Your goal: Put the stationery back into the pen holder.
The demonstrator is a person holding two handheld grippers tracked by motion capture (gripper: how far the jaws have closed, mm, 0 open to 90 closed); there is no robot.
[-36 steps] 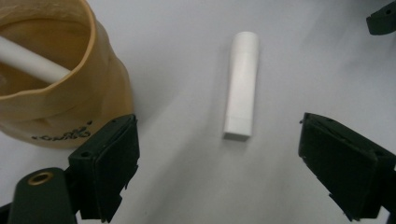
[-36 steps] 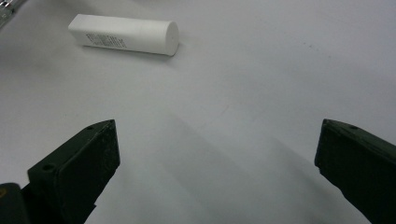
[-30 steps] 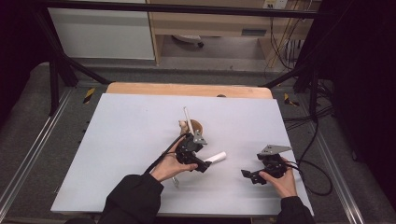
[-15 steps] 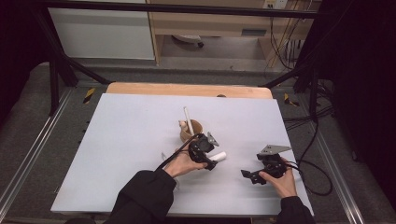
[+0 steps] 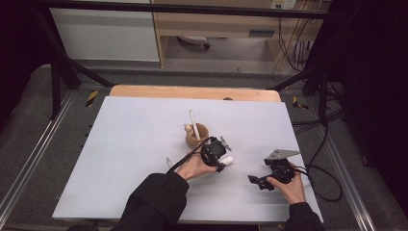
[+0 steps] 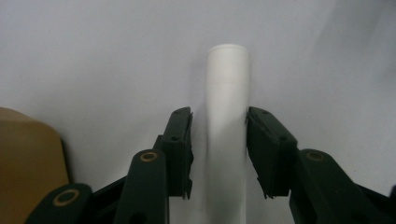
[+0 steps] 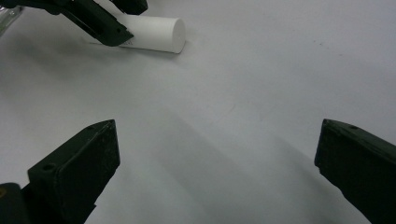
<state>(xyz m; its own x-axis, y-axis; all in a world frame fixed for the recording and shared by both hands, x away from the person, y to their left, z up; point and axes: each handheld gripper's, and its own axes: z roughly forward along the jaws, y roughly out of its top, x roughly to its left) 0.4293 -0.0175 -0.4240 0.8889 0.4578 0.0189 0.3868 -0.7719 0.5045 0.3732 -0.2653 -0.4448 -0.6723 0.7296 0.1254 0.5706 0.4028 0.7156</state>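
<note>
On the pale grey desk (image 5: 125, 144), just right of its middle, the left tongs (image 5: 224, 162) lie low over a white cylinder (image 5: 227, 161) that rests on its side, its free end pointing toward the right edge. From the left gripper view the cylinder (image 6: 227, 121) runs straight up between the two black jaws; these have just been closing, with the cylinder between them. The right-hand pad looks to be against the cylinder's side, while a thin sliver of shadow shows at the left-hand pad, so I cannot tell whether the grip is firm on both sides. A brown wooden cup (image 5: 197, 135) stands just behind the left tongs, with a white stick (image 5: 193, 120) leaning out of it and a small light-coloured piece at its rim; the cup's side shows as a tan shape (image 6: 28, 154) at the left edge of the left gripper view.

The right tongs (image 5: 255, 181) sit near the desk's front right part, apart from the cylinder, held in the person's hand with a grey three-cornered plate (image 5: 281, 154) on top. In the right gripper view its jaws stand wide apart with bare desk (image 7: 224, 121) between them and nothing held; farther off, at the top left, the cylinder (image 7: 156, 33) lies with its flat round end facing this way, and the left tongs' dark jaws reach over its far part
</note>
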